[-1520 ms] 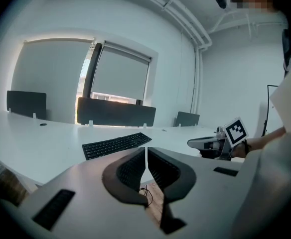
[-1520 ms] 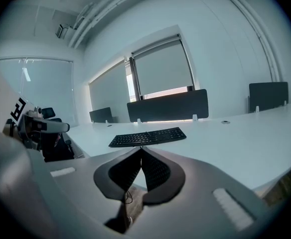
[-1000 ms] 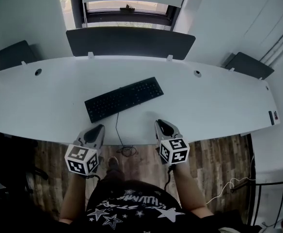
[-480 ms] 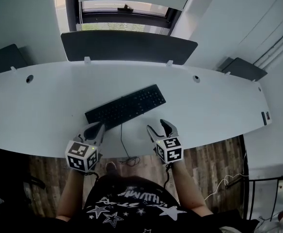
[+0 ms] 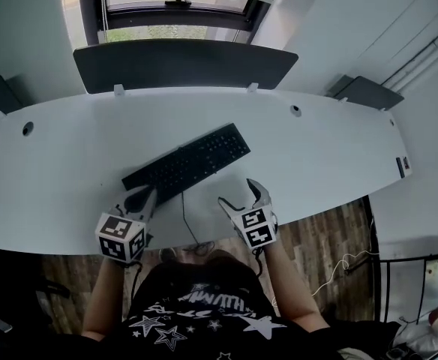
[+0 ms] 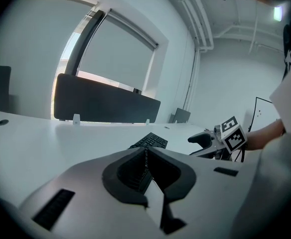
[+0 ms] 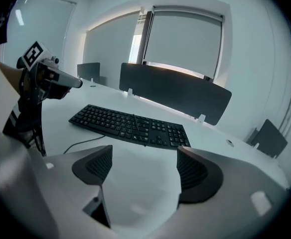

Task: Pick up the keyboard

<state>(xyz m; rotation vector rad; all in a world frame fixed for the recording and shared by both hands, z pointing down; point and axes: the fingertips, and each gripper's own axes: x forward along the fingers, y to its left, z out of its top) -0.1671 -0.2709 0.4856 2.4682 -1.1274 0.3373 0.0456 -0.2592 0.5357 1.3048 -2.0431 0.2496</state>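
The desk (image 5: 316, 156) has a smooth white top with a dull, even sheen and no grain. At the middle of the head view, the keyboard (image 5: 189, 161) looks like matt black plastic, and its cable (image 5: 183, 212) is a thin dark line with a rubbery look. Along the upper edge, the divider panel (image 5: 181, 62) is dark and matt; whether it is cloth or plastic cannot be told. At lower right, the floor (image 5: 331, 238) is brown wood planking with visible grain. The left gripper (image 5: 147, 194) and right gripper (image 5: 239, 193) have smooth, matt grey plastic shells, and the pads (image 7: 98, 166) are black and finely ribbed. At the bottom, the shirt (image 5: 196, 313) is black cloth printed with white stars.
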